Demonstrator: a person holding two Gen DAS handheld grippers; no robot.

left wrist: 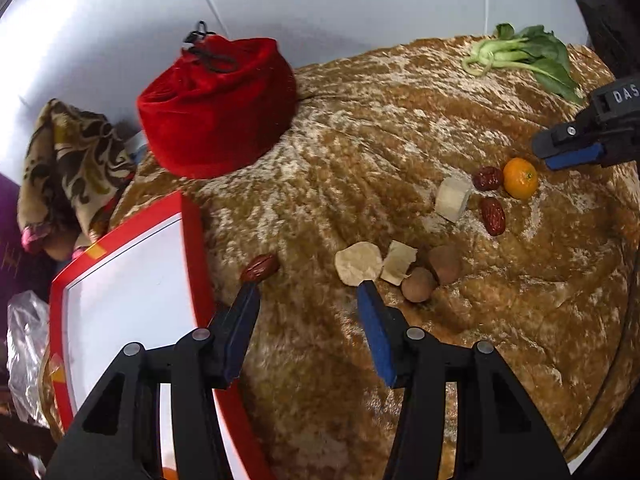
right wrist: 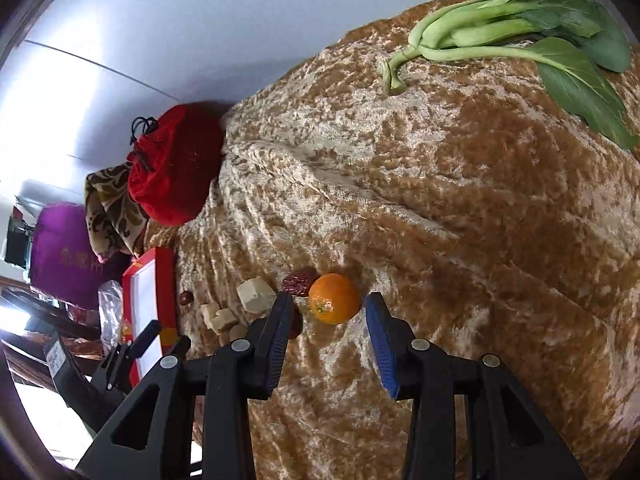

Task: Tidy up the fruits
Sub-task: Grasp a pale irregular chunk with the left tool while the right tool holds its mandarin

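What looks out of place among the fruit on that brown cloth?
The leafy green vegetable lies alone at the cloth's far edge, well away from the orange and red dates. One date also sits apart, beside the red-rimmed tray.

Orange beside dates (wrinkled)

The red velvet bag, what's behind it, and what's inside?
Behind the red velvet bag there's a patterned brown cloth bunched beside it and a plain pale wall. Its drawstring top is pulled closed, so whatever's inside can't be seen.
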